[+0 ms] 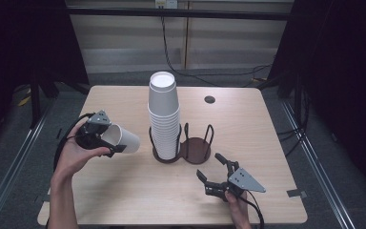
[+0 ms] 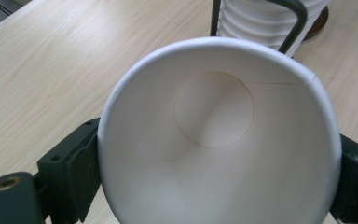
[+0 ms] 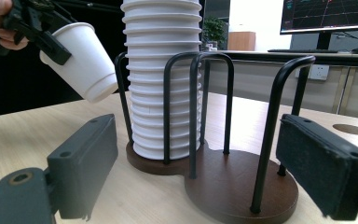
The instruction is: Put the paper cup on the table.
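A single white paper cup (image 1: 123,139) hangs tilted above the left of the table, its base toward the rack. My left gripper (image 1: 106,140) is shut on its rim end; the left gripper view looks straight into the cup (image 2: 214,140), a black pad on each side. A tall stack of white cups (image 1: 163,114) stands in the left bay of a dark double cup rack (image 1: 195,150), whose right bay holds nothing. My right gripper (image 1: 209,167) rests near the table's front right, open, jaws toward the rack (image 3: 242,186). The right gripper view shows the held cup (image 3: 81,63) at upper left.
The wooden table (image 1: 248,129) has a round cable hole (image 1: 209,99) at the back right. Black wire hoops (image 3: 279,121) rise from the rack base. Metal rails run along the floor on both sides, and cables hang behind the table.
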Available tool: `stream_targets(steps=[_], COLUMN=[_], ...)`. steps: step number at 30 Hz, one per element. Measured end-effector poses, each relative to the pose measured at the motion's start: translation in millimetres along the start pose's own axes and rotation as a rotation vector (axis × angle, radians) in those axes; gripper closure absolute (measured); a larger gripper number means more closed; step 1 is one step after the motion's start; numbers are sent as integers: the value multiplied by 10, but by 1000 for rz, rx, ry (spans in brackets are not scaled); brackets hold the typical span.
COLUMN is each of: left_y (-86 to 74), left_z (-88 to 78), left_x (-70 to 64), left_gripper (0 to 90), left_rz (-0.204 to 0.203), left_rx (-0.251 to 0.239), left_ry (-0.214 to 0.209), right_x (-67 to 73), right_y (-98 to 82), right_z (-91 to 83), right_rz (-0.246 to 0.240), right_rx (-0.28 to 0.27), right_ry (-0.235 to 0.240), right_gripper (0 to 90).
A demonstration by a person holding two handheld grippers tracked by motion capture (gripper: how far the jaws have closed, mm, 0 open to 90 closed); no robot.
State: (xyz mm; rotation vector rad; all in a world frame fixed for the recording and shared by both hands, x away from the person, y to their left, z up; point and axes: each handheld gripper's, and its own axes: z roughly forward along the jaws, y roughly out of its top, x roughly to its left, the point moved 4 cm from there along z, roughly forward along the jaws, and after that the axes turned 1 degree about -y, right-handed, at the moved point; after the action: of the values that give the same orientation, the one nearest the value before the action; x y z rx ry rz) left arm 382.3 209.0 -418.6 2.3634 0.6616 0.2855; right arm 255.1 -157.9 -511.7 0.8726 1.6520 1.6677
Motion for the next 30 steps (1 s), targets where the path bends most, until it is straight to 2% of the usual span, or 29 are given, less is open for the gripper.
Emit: stream_targets(steps=[3,4,5,6,8,12,13,18,20,21,22,24,25,28,30], left_y=[23,31,40,55,79,80,84,96,102,103,103,106,108,127,131], left_z=[10,11,-3,-11,-11,70,92,185,222,225,239,269,277,329,365], left_x=[72,88,108,126,150,196,206,259,262,277,284,301,316,327,322], left_gripper=[93,93,93,92,92,92,92,91,91,91,91,89,89,87,86], left_rz=[11,3,16,19,10,29,34,36,21,37,29,29,42,27,45], left_rx=[27,36,53,47,53,144,156,205,204,219,225,242,267,282,313], left_ry=[2,7,23,27,5,41,28,24,20,18,14,20,21,12,25], right_x=[0,2,2,1,2,2,2,3,3,3,3,3,2,3,3], right_y=[0,-1,-1,0,0,-1,-1,-1,-1,-1,-1,-1,-1,-1,-1], right_z=[0,-1,-1,-1,-1,-1,-1,-1,-1,-1,-1,-1,-1,-1,-1], right_rz=[0,2,2,2,2,2,2,2,2,3,3,3,2,2,3], right_rx=[0,1,1,1,1,2,1,2,1,2,2,2,2,2,2], right_ry=[1,3,3,3,3,3,3,3,3,3,3,3,3,3,3], right_gripper=[124,124,124,124,124,124,124,125,125,125,125,125,125,125,125])
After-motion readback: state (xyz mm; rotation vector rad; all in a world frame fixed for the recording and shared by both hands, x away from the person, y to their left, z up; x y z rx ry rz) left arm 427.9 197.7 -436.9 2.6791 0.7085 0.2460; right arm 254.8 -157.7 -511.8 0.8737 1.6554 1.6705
